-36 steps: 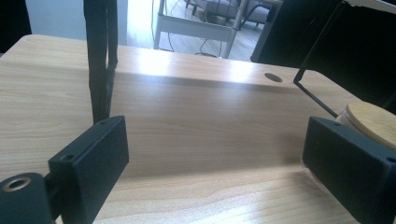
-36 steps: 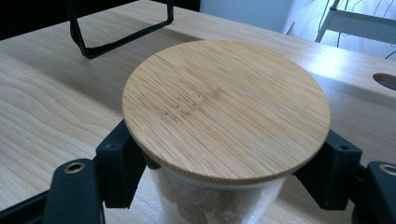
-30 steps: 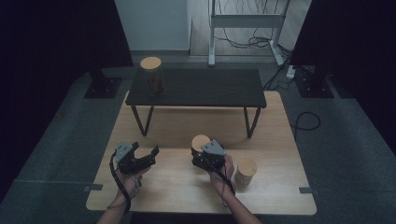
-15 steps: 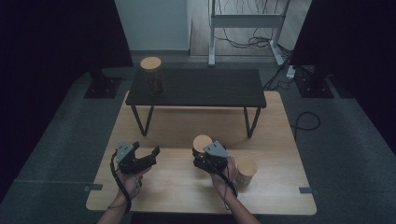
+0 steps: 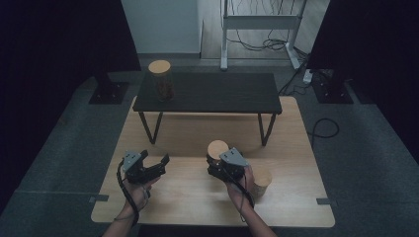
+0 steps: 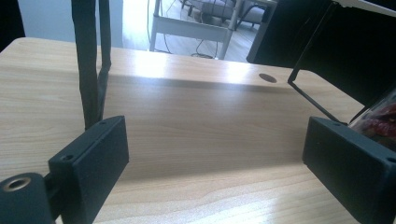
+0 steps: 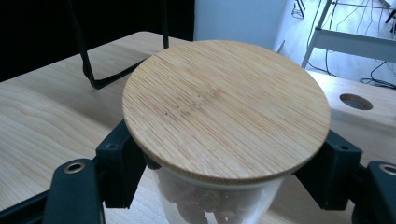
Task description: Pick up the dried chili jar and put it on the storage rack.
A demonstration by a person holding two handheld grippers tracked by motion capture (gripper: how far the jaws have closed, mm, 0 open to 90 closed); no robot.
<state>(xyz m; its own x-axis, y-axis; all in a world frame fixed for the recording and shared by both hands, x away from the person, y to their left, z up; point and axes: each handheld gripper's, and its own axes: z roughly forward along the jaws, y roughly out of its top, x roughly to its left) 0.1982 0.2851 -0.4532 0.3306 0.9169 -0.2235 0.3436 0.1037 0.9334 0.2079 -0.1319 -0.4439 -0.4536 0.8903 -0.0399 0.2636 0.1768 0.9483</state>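
Note:
A glass jar with a round bamboo lid (image 7: 226,107) and reddish contents stands between the jaws of my right gripper (image 7: 224,186), which is shut on its glass body just under the lid. In the high view that jar (image 5: 217,148) sits at the middle of the wooden table (image 5: 188,138), with my right gripper (image 5: 218,162) around it. My left gripper (image 5: 154,158) hovers to the left, open and with nothing in it. In the left gripper view the left gripper (image 6: 215,140) has bare tabletop between its wide jaws, and the jar's glass (image 6: 380,116) peeks in at the right edge.
A second lidded jar (image 5: 262,180) stands beside my right hand. A third jar (image 5: 160,81) rests on the left end of a low black bench (image 5: 222,94) on thin metal legs (image 5: 148,127), at the table's far side. Cables and a metal frame (image 5: 259,22) lie beyond.
The right gripper and its jar have shifted very slightly to the right. The left gripper has stayed put.

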